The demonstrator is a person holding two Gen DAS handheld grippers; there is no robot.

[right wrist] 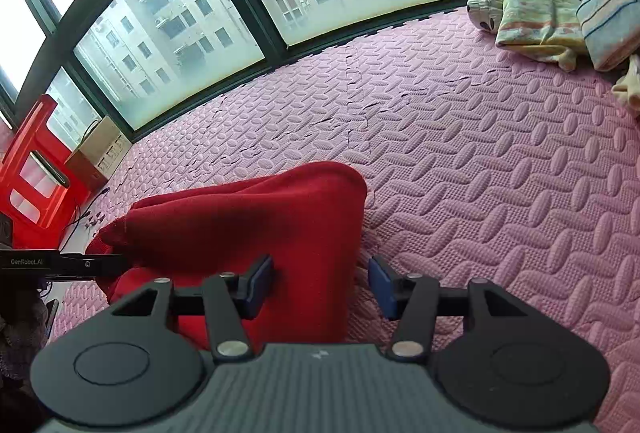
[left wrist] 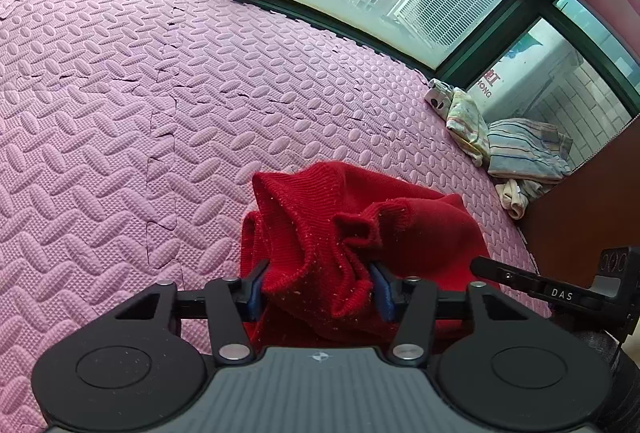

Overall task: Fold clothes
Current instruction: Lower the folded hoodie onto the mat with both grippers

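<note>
Mid-fold: left gripper [left wrist: 318, 287] holds bunched sweater [left wrist: 360, 233] in half-open jaws; right gripper [right wrist: 320, 283], agape and empty, straddles its edge and must pinch.

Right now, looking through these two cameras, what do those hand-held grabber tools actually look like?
Both look alike: a ribbed grey body with two round black discs, black hinged links on silver rivets, and jaws tipped with blue pads. The left gripper seen from the other camera reads "GenRobot.AI"; the right gripper, seen likewise, reads "DAS".

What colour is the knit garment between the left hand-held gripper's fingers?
Deep red, flecked with pale lint: the knit garment, shown best in the left wrist view.
</note>
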